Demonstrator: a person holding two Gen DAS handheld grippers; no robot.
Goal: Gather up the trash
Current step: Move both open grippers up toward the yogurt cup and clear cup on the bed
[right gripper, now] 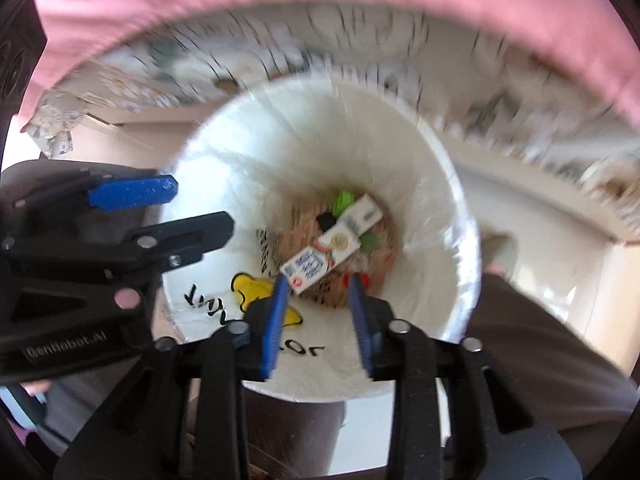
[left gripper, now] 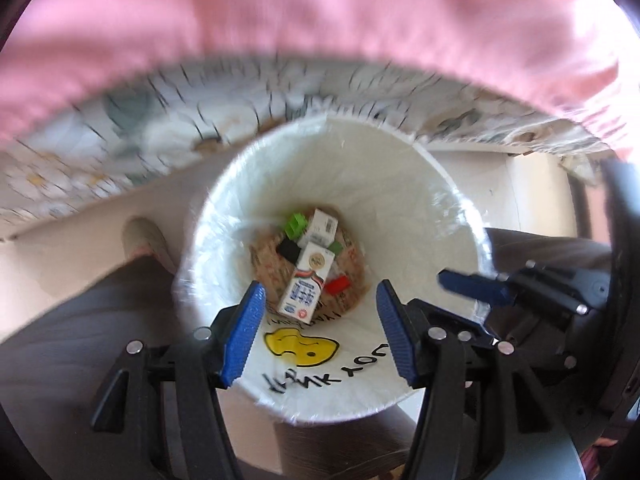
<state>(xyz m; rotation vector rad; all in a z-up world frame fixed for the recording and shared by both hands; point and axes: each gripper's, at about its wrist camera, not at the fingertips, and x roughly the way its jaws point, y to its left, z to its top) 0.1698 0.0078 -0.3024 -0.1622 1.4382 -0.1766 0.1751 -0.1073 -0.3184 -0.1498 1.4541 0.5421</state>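
Observation:
A white bin lined with a plastic bag (left gripper: 420,200) (right gripper: 400,152) stands below both grippers. At its bottom lie two white cartons (left gripper: 306,280) (right gripper: 320,258), green pieces (left gripper: 295,225) (right gripper: 342,200), a black piece (left gripper: 289,250) and a red piece (left gripper: 337,284). My left gripper (left gripper: 320,308) is open and empty above the bin mouth; it also shows in the right wrist view (right gripper: 160,208). My right gripper (right gripper: 318,296) is open and empty over the bin; one of its blue fingers (left gripper: 472,286) shows in the left wrist view.
A table edge with a flowered cloth (left gripper: 120,152) (right gripper: 520,120) and a pink cloth (left gripper: 320,8) lies just beyond the bin. The person's dark trouser legs (left gripper: 80,312) (right gripper: 540,340) stand on both sides, with a slippered foot (left gripper: 142,236) on the pale floor.

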